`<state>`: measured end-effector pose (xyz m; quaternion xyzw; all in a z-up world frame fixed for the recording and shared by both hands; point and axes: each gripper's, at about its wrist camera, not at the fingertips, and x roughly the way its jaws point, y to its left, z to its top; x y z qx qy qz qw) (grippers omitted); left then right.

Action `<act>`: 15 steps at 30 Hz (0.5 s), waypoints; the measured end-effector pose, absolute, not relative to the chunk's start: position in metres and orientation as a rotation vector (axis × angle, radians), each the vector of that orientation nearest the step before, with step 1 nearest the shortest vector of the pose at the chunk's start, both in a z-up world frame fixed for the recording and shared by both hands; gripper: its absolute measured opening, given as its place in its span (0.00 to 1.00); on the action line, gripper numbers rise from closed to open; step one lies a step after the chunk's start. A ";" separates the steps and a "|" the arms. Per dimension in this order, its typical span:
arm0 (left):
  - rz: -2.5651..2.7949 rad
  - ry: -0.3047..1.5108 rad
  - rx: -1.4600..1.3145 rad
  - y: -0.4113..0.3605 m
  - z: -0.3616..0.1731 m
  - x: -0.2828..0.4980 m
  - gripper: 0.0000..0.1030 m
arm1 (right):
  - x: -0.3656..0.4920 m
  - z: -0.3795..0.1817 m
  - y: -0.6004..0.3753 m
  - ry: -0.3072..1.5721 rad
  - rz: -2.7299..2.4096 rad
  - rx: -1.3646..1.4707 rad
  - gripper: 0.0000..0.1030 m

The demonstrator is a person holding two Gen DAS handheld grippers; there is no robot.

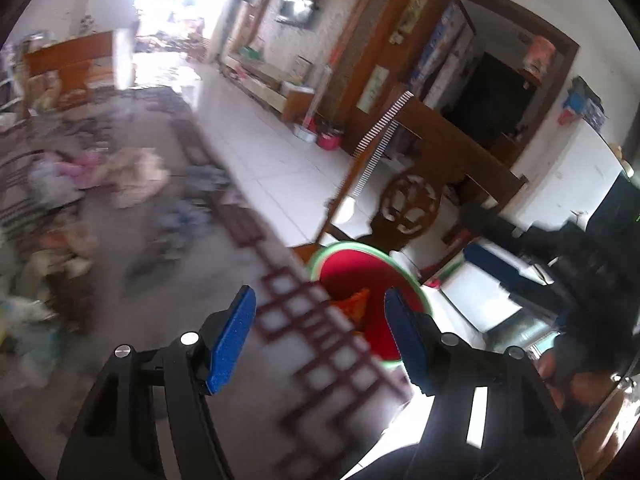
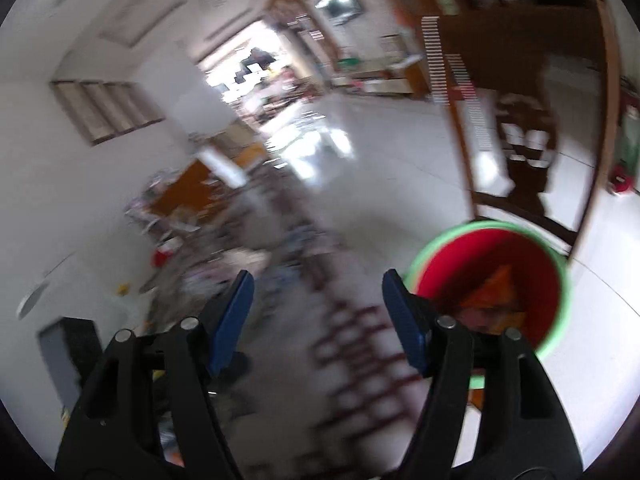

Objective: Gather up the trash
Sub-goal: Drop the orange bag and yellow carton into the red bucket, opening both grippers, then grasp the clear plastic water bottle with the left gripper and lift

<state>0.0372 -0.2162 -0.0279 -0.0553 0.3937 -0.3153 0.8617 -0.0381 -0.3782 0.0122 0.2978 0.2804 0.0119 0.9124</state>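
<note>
A red bucket with a green rim (image 1: 352,268) stands on the floor beside a table edge, with orange trash (image 1: 354,302) lying inside it. My left gripper (image 1: 320,336) is open and empty, hovering over the patterned table edge just left of the bucket. In the right wrist view the same bucket (image 2: 492,264) sits lower right, orange wrappers (image 2: 494,292) in it. My right gripper (image 2: 318,320) is open and empty, above the table edge and left of the bucket. Blurred litter (image 1: 120,176) lies scattered on the table.
A grey tablecloth with a dark red lattice border (image 1: 304,320) covers the table. A carved wooden chair (image 1: 408,204) stands behind the bucket on white floor tiles (image 1: 280,148). A person's dark sleeve and the other gripper (image 1: 560,264) are at the right. Wooden furniture lines the far wall.
</note>
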 end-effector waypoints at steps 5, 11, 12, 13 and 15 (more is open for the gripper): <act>-0.548 0.822 -0.129 -0.142 -0.026 0.027 0.62 | -0.018 0.003 -0.309 0.637 0.174 0.533 0.70; -0.458 0.848 0.281 -0.090 -0.031 0.029 0.72 | -0.002 -0.021 -0.269 0.736 0.260 0.456 0.71; -0.441 0.861 0.400 -0.082 -0.035 0.030 0.72 | 0.000 -0.022 -0.265 0.746 0.258 0.438 0.71; -0.432 0.871 0.471 -0.076 -0.038 0.031 0.72 | 0.002 -0.024 -0.262 0.755 0.263 0.422 0.72; -0.418 0.912 0.580 -0.057 -0.044 0.038 0.72 | 0.006 -0.029 -0.249 0.782 0.282 0.387 0.72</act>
